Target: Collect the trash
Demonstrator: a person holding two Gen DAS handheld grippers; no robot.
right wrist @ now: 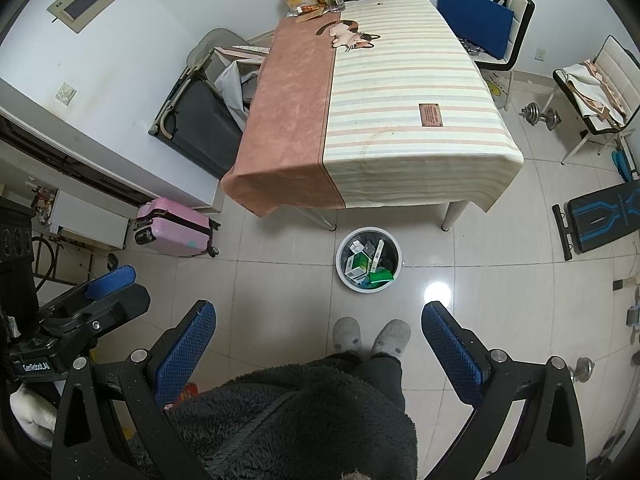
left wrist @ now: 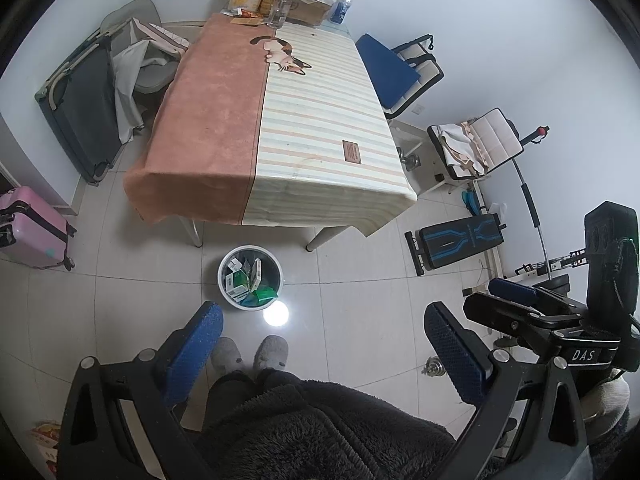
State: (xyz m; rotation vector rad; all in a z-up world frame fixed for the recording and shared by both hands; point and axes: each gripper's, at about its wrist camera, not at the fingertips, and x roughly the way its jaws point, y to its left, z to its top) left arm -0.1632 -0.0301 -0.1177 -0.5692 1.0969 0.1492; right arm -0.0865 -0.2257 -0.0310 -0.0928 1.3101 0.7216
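A round white trash bin (left wrist: 222, 276) stands on the tiled floor in front of the table; it also shows in the right wrist view (right wrist: 344, 254). Inside lie several white and green boxes (left wrist: 236, 282) and a green packet (right wrist: 379, 277). My left gripper (left wrist: 322, 316) is open and empty, held high above the floor near the person's slippers (left wrist: 271, 351). My right gripper (right wrist: 318, 312) is open and empty at about the same height. The right gripper shows at the right of the left wrist view (left wrist: 516, 292).
A table (left wrist: 280, 120) with a pink and striped cloth carries snack bags, bottles and a cardboard box (left wrist: 308, 6) at its far end. A pink suitcase (right wrist: 176, 228), a folded cot (left wrist: 80, 108), chairs (left wrist: 404, 72), a weight bench (left wrist: 456, 240) and dumbbells (right wrist: 540, 114) surround it.
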